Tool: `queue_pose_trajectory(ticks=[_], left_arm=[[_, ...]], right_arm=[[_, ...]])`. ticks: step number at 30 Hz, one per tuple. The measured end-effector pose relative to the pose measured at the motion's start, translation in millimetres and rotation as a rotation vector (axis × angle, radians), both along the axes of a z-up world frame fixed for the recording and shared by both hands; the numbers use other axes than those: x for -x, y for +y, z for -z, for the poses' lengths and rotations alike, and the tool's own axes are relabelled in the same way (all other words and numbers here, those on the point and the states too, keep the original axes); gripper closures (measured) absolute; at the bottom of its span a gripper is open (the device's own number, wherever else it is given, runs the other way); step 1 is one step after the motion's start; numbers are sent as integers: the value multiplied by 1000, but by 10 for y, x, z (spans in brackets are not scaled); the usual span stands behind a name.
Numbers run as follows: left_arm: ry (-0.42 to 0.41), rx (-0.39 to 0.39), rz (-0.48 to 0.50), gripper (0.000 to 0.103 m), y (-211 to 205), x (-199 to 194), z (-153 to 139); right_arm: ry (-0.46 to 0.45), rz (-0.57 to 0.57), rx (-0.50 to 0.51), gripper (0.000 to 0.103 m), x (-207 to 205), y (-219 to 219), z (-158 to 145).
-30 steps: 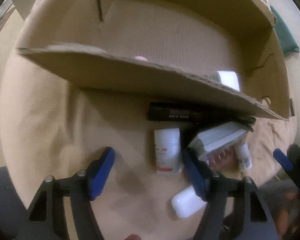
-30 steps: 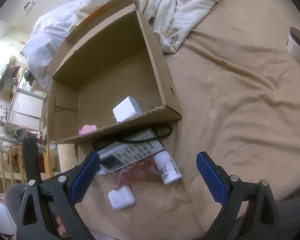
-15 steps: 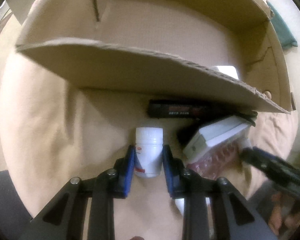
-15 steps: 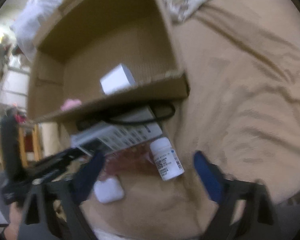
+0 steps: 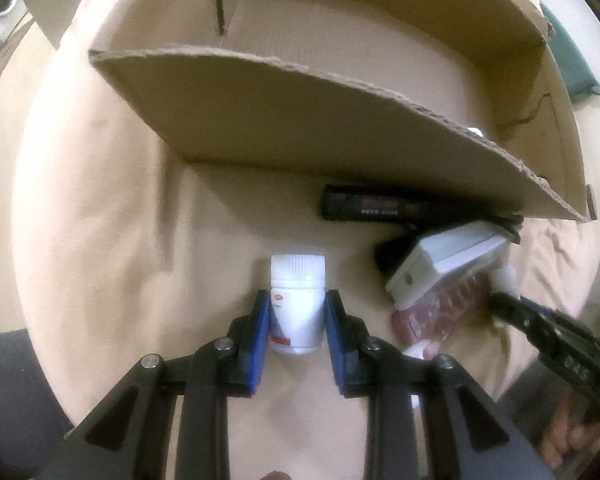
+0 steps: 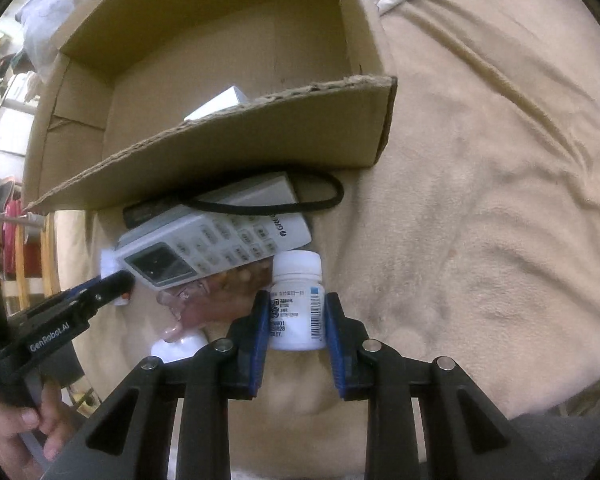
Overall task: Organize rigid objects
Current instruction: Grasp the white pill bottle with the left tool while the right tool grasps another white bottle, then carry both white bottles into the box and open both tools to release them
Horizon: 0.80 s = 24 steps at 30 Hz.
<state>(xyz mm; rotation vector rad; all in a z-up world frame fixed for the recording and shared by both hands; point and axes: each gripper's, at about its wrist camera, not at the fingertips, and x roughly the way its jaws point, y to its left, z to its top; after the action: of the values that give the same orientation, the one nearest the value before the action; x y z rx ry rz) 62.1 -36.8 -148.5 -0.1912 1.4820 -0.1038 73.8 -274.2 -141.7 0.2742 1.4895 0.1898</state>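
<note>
1. The left gripper (image 5: 298, 312) pinches a white pill bottle (image 5: 298, 300) lying on the tan blanket (image 5: 100, 200), cap toward the cardboard box (image 5: 300, 120), likely so it can be lifted in.
2. Between the two bottles, a white remote (image 6: 216, 248) rests on a pink packet (image 6: 220, 300), propped against the box wall.
3. The right gripper (image 6: 298, 316), whose jaws have just been closing, clamps a second bottle (image 6: 298, 300) just beside the remote.

Tan blanket (image 6: 480, 220) (rumpled), cardboard box (image 6: 260, 140), remote (image 6: 216, 248), two pill bottles (image 6: 298, 300)
</note>
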Motion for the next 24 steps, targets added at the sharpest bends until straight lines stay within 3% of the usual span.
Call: queue_pose_trajectory(ticks=[7, 12, 17, 24], left_arm=[[-18, -36, 11, 79, 46, -7, -105], [-83, -72, 79, 79, -25, 162, -480], [-165, -79, 87, 79, 81, 209, -918], [-249, -74, 82, 79, 156, 154, -1271]], right_arm=[[-33, -6, 4, 75, 121, 90, -54], [-78, 27, -37, 75, 198, 53, -232], [-114, 13, -80, 75, 331, 88, -426], [-206, -28, -68, 75, 390, 68, -830]])
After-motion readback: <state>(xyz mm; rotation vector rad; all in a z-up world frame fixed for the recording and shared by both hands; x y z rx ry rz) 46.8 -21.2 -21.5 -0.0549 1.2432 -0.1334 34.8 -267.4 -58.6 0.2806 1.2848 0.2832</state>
